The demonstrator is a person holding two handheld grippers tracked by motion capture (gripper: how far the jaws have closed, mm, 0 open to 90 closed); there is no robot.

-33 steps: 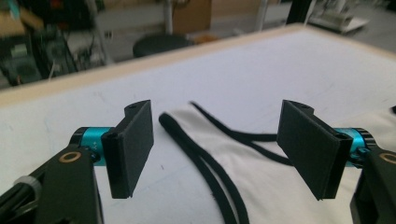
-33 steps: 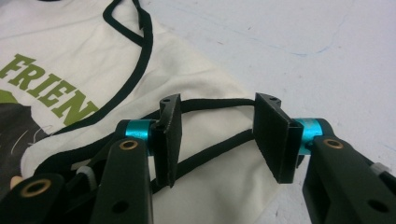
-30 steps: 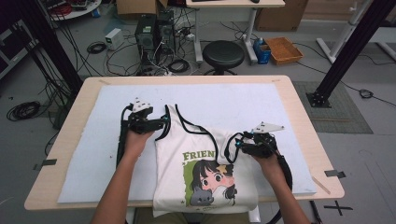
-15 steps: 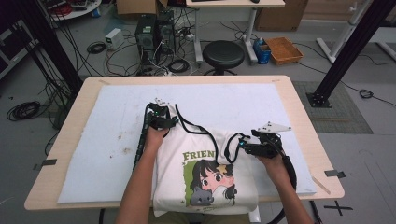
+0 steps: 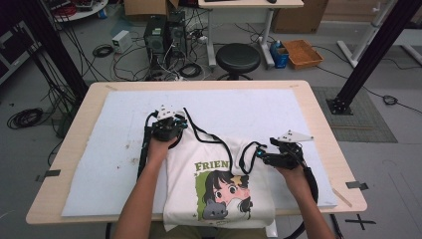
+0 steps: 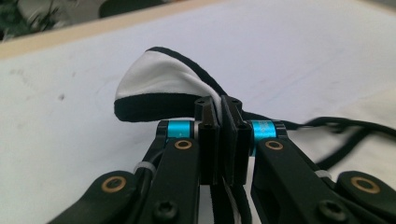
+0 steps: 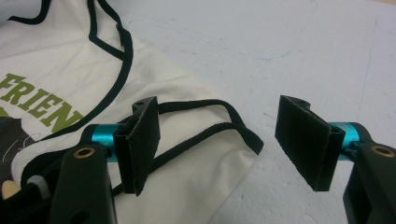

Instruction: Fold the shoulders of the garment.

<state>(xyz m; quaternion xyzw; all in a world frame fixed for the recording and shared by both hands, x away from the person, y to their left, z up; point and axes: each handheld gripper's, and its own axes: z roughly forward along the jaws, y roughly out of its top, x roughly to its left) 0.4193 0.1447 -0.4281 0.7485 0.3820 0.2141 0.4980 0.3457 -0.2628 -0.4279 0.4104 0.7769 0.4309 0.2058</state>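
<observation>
Tank top (image 5: 219, 184), soft black-edged cotton: left claw (image 6: 219, 109) pinches its strap; right claw (image 7: 217, 140) gapes wide.

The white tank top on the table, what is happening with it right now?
A person works on a white tank top with black trim, lying on a white mat. The left tongs are shut on the shoulder strap on that side, lifted off the mat. The right tongs are open, with the other strap lying between the jaws, not yet gripped.
</observation>
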